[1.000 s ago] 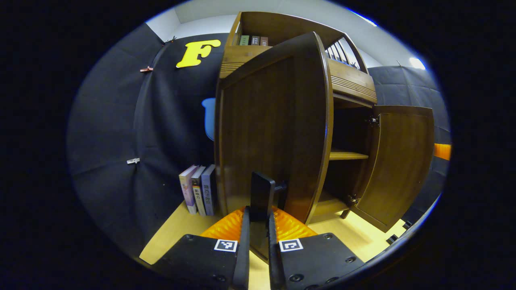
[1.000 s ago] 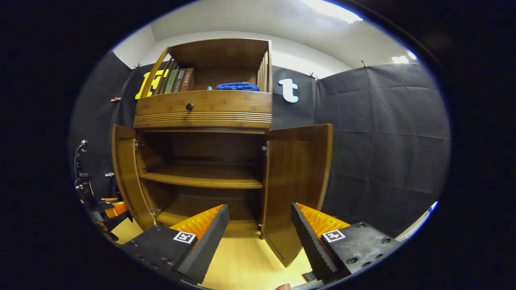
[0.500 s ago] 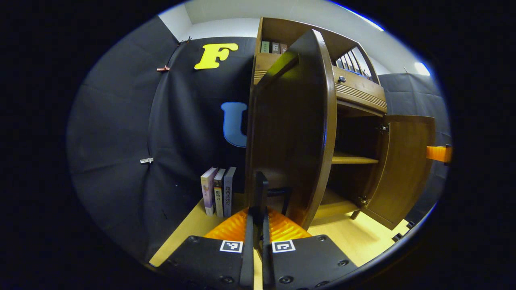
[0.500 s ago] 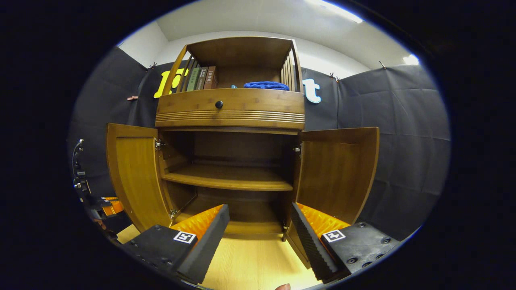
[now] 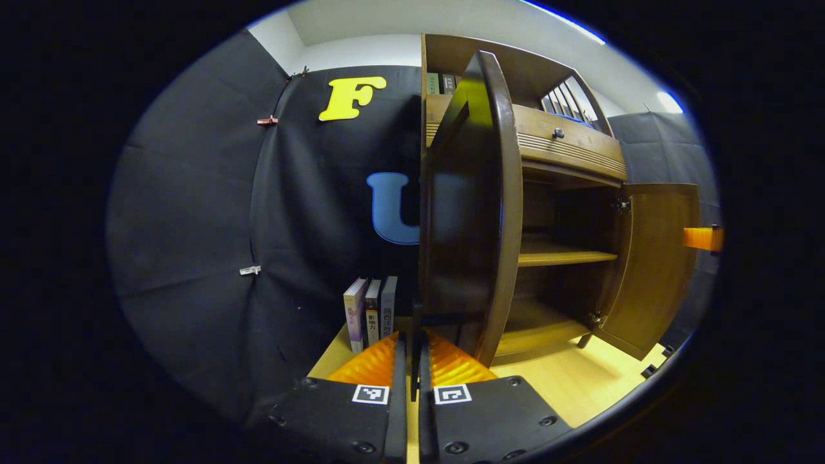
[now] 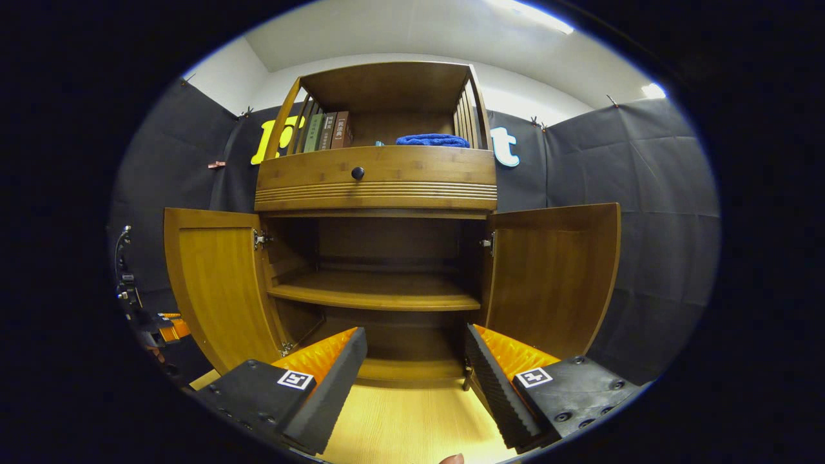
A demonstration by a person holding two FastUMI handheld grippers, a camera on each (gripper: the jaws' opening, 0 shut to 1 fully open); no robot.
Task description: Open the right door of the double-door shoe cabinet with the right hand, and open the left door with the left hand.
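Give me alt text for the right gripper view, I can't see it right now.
A wooden shoe cabinet stands with both doors swung wide, the left door and right door, showing a bare inner shelf. The right claw hangs open in front of it, holding nothing. Books and a blue cloth sit on top.

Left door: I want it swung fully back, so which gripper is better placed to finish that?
Left. The left gripper has its jaws closed on the dark handle of the left door. The right gripper hangs open before the cabinet, holding nothing.
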